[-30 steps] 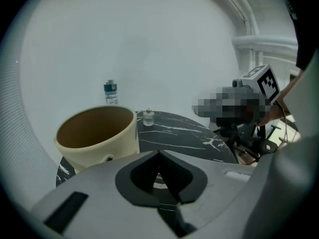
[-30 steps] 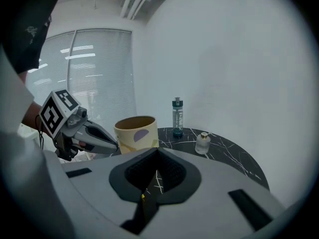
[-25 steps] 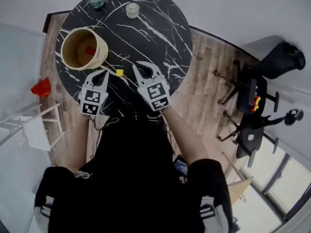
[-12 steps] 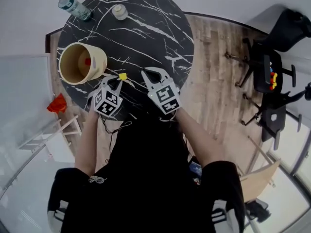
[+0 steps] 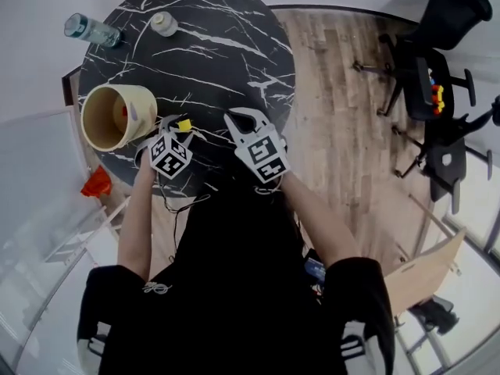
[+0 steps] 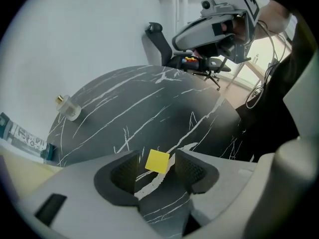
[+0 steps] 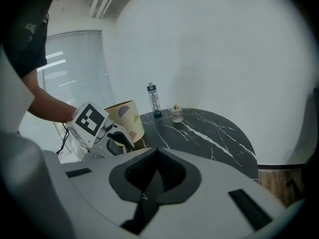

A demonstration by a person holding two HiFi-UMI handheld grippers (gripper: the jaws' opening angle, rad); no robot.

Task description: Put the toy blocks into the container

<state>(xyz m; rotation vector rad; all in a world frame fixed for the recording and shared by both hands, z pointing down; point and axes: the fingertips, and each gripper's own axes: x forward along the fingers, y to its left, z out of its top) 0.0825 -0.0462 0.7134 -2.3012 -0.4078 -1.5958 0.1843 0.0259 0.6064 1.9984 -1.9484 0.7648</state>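
- Now the left tongs, jaws just opened wide, straddle the yellow block lying loose on the black surface near the container.
- Right tongs: jaws together, empty.

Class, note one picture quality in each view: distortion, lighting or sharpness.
Head view: fisheye curves the table and the floorboards. Left gripper view: black circular vignette; the yellow block looks sharp. Right gripper view: black corners too, even light on the white wall.
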